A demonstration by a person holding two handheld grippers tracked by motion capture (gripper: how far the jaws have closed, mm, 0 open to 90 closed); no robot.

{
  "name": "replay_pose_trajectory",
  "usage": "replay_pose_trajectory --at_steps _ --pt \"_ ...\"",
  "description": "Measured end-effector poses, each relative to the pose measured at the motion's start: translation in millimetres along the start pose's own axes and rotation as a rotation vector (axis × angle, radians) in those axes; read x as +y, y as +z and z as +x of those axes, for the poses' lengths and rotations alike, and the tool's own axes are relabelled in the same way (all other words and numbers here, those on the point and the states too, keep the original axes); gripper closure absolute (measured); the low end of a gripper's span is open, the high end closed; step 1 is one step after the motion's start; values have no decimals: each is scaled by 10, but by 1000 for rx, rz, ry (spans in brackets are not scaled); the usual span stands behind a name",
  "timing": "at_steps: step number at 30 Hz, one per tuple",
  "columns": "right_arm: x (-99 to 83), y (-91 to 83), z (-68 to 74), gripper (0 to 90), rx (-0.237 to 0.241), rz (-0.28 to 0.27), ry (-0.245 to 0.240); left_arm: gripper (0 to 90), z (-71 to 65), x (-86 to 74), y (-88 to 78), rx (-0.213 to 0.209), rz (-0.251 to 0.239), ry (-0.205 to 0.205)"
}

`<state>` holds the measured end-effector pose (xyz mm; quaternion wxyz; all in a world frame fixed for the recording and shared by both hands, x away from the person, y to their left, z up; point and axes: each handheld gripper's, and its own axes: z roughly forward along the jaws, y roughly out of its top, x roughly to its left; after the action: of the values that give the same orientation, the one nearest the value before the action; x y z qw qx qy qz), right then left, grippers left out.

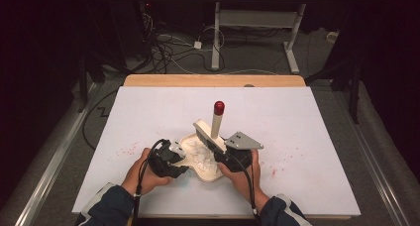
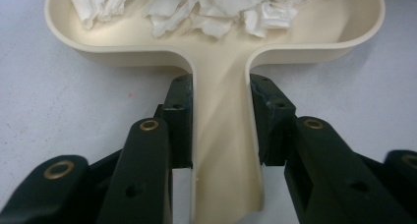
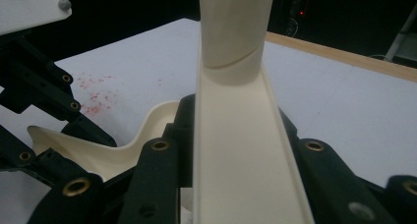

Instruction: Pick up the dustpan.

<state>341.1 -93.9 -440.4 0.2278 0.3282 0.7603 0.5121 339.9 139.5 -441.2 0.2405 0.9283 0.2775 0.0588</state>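
Two grippers busy mid-table: left gripper [image 2: 221, 130] clamps the handle of a cream plastic dustpan [image 2: 216, 47] holding crumpled white paper scraps [image 2: 206, 8]; right gripper [image 3: 236, 150] clamps a cream red-tipped brush [image 1: 216, 121].

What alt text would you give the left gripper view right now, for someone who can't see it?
The left claw is shut on the handle of a cream dustpan, one black jaw on each side. The pan lies on the white table and holds crumpled white paper scraps.
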Motion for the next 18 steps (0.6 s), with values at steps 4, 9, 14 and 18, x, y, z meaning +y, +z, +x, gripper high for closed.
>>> replay_pose_trajectory --at_steps 4,9,14,18 --pt "26 -28 -23 674 -2 -14 19 635 -1 -4 1 0 -2 0" --pt "-28 16 -27 674 10 13 44 635 -12 -7 9 9 3 7" --pt "16 -35 -29 674 27 -2 61 634 2 -14 6 7 2 7" --pt "92 -119 -5 674 48 -31 65 634 0 -22 10 15 0 9"
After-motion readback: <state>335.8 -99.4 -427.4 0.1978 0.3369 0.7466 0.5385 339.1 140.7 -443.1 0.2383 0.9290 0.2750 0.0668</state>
